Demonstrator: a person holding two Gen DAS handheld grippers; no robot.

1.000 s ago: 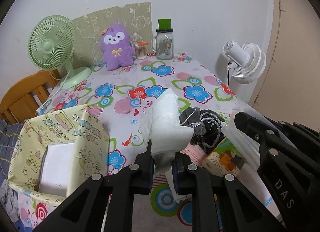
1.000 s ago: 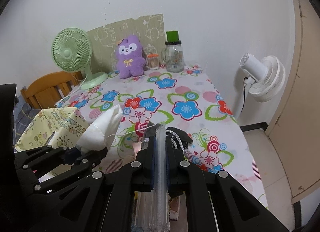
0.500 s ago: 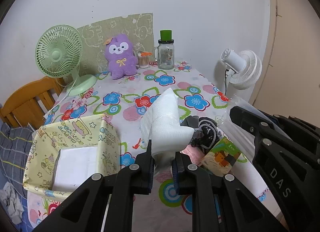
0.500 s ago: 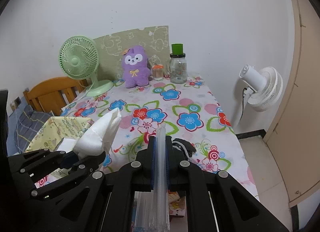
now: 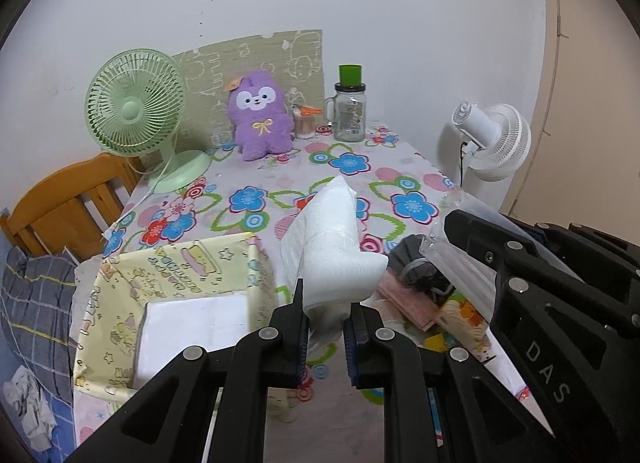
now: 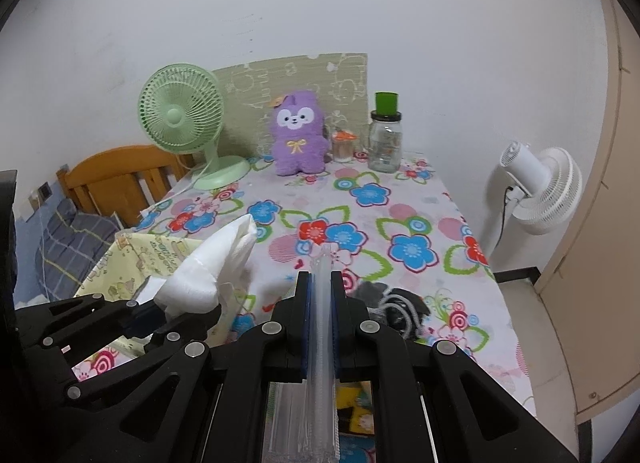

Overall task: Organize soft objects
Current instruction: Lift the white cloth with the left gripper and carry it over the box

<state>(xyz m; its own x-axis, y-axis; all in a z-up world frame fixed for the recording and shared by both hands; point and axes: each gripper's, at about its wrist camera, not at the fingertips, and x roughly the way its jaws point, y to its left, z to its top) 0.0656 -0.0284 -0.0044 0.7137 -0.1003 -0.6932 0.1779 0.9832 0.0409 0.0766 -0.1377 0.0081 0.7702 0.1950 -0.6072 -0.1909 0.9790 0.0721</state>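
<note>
My left gripper [image 5: 326,317] is shut on a folded white cloth [image 5: 334,239], [image 6: 208,267], which stands up above the flowered table [image 5: 404,183]. My right gripper [image 6: 320,291] is shut on a clear plastic bag [image 6: 322,343], whose edge also shows in the left wrist view [image 5: 468,223]. The yellow cartoon-print box [image 5: 180,283], [image 6: 132,259] sits open below and left of the cloth, with a white folded item [image 5: 192,327] inside. A dark grey corded fabric bundle [image 5: 420,271], [image 6: 396,303] lies on the table between the grippers.
At the table's far end stand a green fan [image 5: 136,115], a purple plush toy [image 5: 262,119], a small orange-lidded jar [image 5: 305,123] and a glass jar with a green lid [image 5: 350,111]. A white fan [image 5: 492,139] stands off the right edge. A wooden chair [image 5: 64,207] is at the left.
Both grippers rose and drew back from the table, carrying the white cloth and the plastic bag. More of the yellow box and table now shows below.
</note>
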